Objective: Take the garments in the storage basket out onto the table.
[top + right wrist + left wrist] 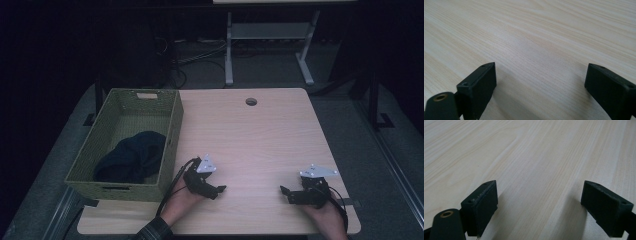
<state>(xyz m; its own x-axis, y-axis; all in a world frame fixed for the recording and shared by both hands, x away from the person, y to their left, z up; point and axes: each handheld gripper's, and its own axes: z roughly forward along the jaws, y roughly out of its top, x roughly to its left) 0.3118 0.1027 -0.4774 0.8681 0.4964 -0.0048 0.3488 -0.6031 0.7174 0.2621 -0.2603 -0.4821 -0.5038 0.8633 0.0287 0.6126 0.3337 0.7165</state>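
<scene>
Cloth (132, 157), dark navy, sits bunched in the near half of the green woven basket (172, 131) at the tabletop's (260, 135) left edge; it's the nearest thing to my left gripper (214, 191), so I treat it as the work. Looks like soft fabric, maybe a knit garment, can't tell which kind. My guess: light, floppy, no stiffness, not fragile, not slippery, will drape and trail when lifted. It may snag on the woven wall or drag over the rim if I pull sideways. Best hold, I think, is the raised hump on top of the pile, pinching a thick fold, not a thin edge that could slip out. Straight up first, then out. Basket itself looks light too, so a snag could tip or slide it. My left gripper rests low on the tabletop just right of the basket's near corner, fingers (482, 206) spread wide, nothing between them, bare wood in the left gripper view. My right gripper (286, 192) is well apart near the tabletop's right front, fingers (477, 88) also wide and empty, pointing toward the left one. Neither touches the cloth. Left is the closer one for the reach; right could steady the basket rim.
</scene>
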